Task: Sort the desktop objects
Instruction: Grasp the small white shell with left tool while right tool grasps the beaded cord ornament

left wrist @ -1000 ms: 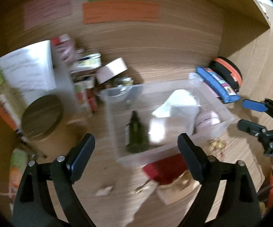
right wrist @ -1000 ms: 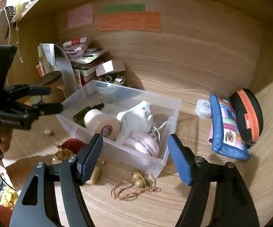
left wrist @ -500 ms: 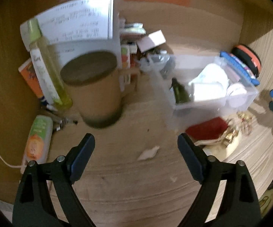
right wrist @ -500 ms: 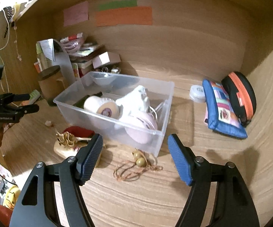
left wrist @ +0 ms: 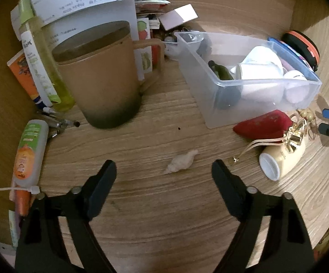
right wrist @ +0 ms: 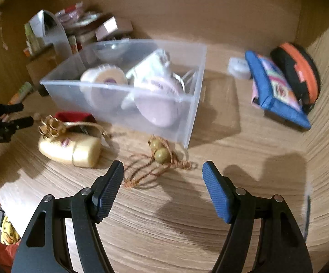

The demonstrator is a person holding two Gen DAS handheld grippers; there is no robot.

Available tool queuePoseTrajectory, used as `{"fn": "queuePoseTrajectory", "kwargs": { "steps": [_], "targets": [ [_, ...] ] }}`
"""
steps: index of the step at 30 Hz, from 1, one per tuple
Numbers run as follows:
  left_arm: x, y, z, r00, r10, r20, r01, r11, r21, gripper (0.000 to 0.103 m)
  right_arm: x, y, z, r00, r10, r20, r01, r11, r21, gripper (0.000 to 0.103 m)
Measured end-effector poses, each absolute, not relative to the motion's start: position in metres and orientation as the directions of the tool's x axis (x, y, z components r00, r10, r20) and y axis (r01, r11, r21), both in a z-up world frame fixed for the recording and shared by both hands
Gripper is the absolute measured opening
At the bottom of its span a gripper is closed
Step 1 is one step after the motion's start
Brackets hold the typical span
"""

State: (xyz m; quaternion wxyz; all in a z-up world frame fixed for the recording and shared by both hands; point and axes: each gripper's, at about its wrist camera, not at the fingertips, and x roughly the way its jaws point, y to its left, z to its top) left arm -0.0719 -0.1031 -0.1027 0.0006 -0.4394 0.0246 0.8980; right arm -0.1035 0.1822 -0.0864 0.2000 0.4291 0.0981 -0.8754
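A clear plastic bin (left wrist: 212,86) (right wrist: 187,122) on the wooden desk holds a tape roll (right wrist: 104,77), a dark green bottle (left wrist: 221,71) and white and pink items. My left gripper (left wrist: 164,177) hovers low over the desk; its jaws are closing, and a small pale shell (left wrist: 181,161) lies just ahead between them, untouched. My right gripper (right wrist: 163,179) stands open above a brown cord with two olive beads (right wrist: 160,153). A cream bottle with a gold bow (left wrist: 283,154) (right wrist: 73,150) and a red pouch (left wrist: 262,124) lie in front of the bin.
A tan lidded mug (left wrist: 100,75) stands left of the bin beside a yellow-green bottle (left wrist: 43,56), an orange-labelled tube (left wrist: 29,152) and papers. A blue pouch (right wrist: 276,88), an orange-and-black case (right wrist: 299,72) and a small white round box (right wrist: 238,67) sit at the right.
The left gripper swung left from above the bin and sank toward the shell, its jaws narrowing. The right gripper dropped lower toward the beaded cord, keeping the same opening.
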Motion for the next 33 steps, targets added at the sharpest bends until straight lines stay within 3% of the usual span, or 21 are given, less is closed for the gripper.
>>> {"fn": "queuePoseTrajectory", "kwargs": {
  "steps": [5, 9, 15, 19, 23, 25, 30, 33],
  "targets": [
    [-0.076, -0.101, -0.106, -0.612, -0.028, -0.791, -0.037, -0.997, 0.064, 0.071, -0.112, 0.179, -0.096, -0.54, -0.248, -0.804, 0.431, -0.902, -0.012, 0.068],
    [-0.08, -0.102, -0.108, -0.607, -0.051, -0.793, -0.021, -0.997, 0.08, 0.059, -0.12, 0.178, -0.101, -0.524, -0.245, -0.815, 0.433, -0.901, -0.007, 0.068],
    [-0.087, -0.109, -0.115, -0.588, -0.017, -0.809, -0.018, -0.999, 0.033, 0.055, -0.13, 0.176, -0.105, -0.512, -0.262, -0.818, 0.44, -0.898, 0.012, 0.066],
    [-0.086, -0.111, -0.116, -0.591, 0.001, -0.806, -0.025, -1.0, 0.018, 0.05, -0.131, 0.171, -0.107, -0.507, -0.259, -0.822, 0.456, -0.89, -0.001, 0.049],
    [-0.084, -0.109, -0.116, -0.596, 0.007, -0.803, -0.028, -1.0, 0.012, 0.046, -0.13, 0.165, -0.108, -0.521, -0.253, -0.815, 0.467, -0.884, -0.025, 0.045],
    [-0.084, -0.108, -0.116, -0.596, 0.003, -0.803, -0.026, -1.0, 0.015, 0.046, -0.13, 0.162, -0.108, -0.525, -0.26, -0.811, 0.477, -0.878, -0.027, 0.036],
    [-0.083, -0.108, -0.115, -0.6, 0.005, -0.8, -0.023, -1.0, 0.011, 0.032, -0.126, 0.153, -0.108, -0.534, -0.266, -0.802, 0.505, -0.861, -0.051, 0.021],
    [-0.082, -0.103, -0.115, -0.6, 0.009, -0.8, -0.038, -0.999, 0.018, 0.023, -0.122, 0.15, -0.109, -0.547, -0.254, -0.798, 0.508, -0.858, -0.075, 0.019]
  ]
}}
